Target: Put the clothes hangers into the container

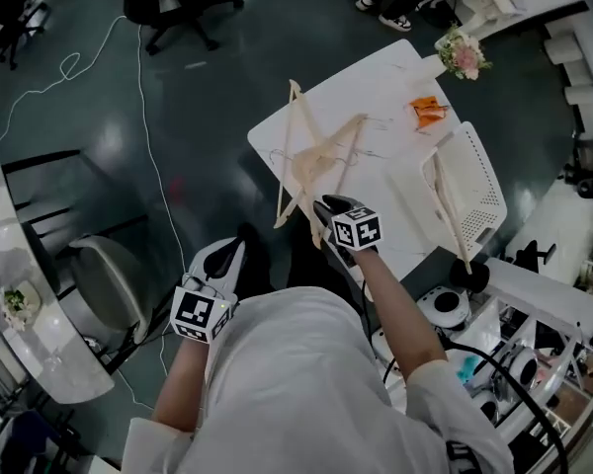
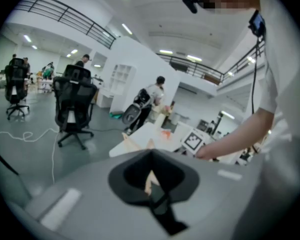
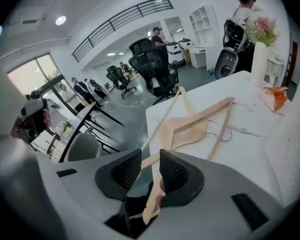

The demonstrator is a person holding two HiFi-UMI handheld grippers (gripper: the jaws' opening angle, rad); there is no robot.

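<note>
**One hanger in, a tangle left to move**

The white container [image 1: 481,181] sits at the 3 o'clock edge of the table [image 1: 376,97]. One wooden hanger [image 1: 446,208] already lies inside it, running from 12 to 6 o'clock. That looks like the only part of the job done.

The other hangers [image 1: 316,153] lie in a crossed heap at the table's 9 o'clock side, well apart from the container. I cannot count them for sure, but there seem to be two or three.

The right gripper [image 1: 322,208] is at the 6 o'clock end of that heap. Its own view shows the jaws spread, with a hanger's bar running through the gap. The bar lies close to one pad, but the pads are not pinching it, so nothing is gripped yet.

The left gripper [image 1: 235,250] hangs off the table at its 7 o'clock corner, over the floor. Its jaws look pressed together, and a pale sliver at the seam is too small to identify.

Each hanger in the heap has yet to be gripped, freed and carried across to 3 o'clock.
</note>
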